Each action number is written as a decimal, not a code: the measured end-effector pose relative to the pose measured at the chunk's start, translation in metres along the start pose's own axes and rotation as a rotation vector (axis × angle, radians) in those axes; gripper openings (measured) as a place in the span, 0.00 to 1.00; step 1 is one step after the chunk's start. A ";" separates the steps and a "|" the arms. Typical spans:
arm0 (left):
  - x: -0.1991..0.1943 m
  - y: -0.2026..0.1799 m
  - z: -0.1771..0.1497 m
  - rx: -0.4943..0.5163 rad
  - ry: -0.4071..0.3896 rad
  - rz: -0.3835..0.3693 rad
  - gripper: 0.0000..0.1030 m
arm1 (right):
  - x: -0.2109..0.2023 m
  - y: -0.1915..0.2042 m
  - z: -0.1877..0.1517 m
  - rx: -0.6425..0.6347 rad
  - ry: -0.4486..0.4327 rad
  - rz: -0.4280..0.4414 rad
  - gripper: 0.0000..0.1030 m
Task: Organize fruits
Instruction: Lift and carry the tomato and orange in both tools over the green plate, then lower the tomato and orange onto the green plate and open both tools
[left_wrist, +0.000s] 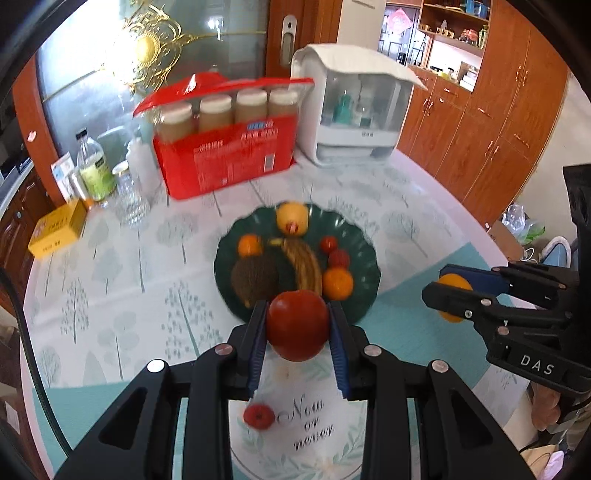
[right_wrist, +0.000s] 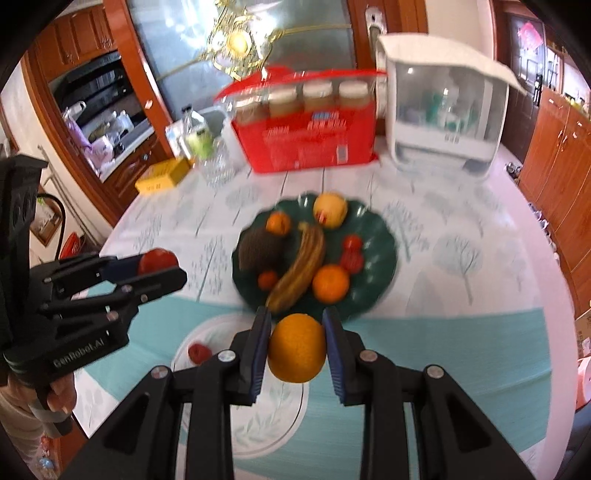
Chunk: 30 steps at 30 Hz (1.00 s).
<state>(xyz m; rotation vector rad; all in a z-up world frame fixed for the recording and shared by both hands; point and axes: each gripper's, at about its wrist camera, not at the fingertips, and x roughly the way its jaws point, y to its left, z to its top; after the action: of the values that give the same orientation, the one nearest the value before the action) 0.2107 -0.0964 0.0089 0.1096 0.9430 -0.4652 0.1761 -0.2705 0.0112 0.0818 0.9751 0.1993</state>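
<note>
Most of the fruit sits on the green plate (left_wrist: 369, 266) in the middle of the frame: a banana (left_wrist: 303, 266), an orange (left_wrist: 338, 283), a yellow apple (left_wrist: 292, 218), some small red fruits and a brown spiky one (left_wrist: 255, 278). So I think the job is well along, but it is not clear to me which way the fruit is going, onto the green plate or off it.

The left claw (left_wrist: 297, 325) is squeezed tight on a red apple (left_wrist: 297, 325). The apple sits right between the two blue pads, in the lower middle of the left view, up in the air just in front of the green plate.

The right claw (right_wrist: 297, 347) is squeezed on a big orange fruit (right_wrist: 297, 347), held between its pads in the lower middle of the right view, also just near the plate's close edge.

One little red fruit (left_wrist: 259, 416) lies alone on a white plate (left_wrist: 314, 443) with leaves painted on it, low in the frame under the left claw. The table (left_wrist: 110, 295) has a tree-print cloth
</note>
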 end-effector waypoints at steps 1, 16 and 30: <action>0.001 -0.001 0.008 0.004 -0.002 0.003 0.29 | 0.000 -0.001 0.006 0.002 -0.007 -0.006 0.28; 0.083 0.023 0.091 -0.097 0.099 -0.043 0.29 | 0.075 -0.034 0.081 0.090 0.005 -0.063 0.28; 0.178 0.043 0.083 -0.175 0.238 -0.057 0.29 | 0.168 -0.054 0.068 0.153 0.162 -0.083 0.28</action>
<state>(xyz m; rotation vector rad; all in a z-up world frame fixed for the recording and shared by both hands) 0.3806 -0.1415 -0.0888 -0.0211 1.2188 -0.4258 0.3316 -0.2877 -0.0960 0.1672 1.1528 0.0548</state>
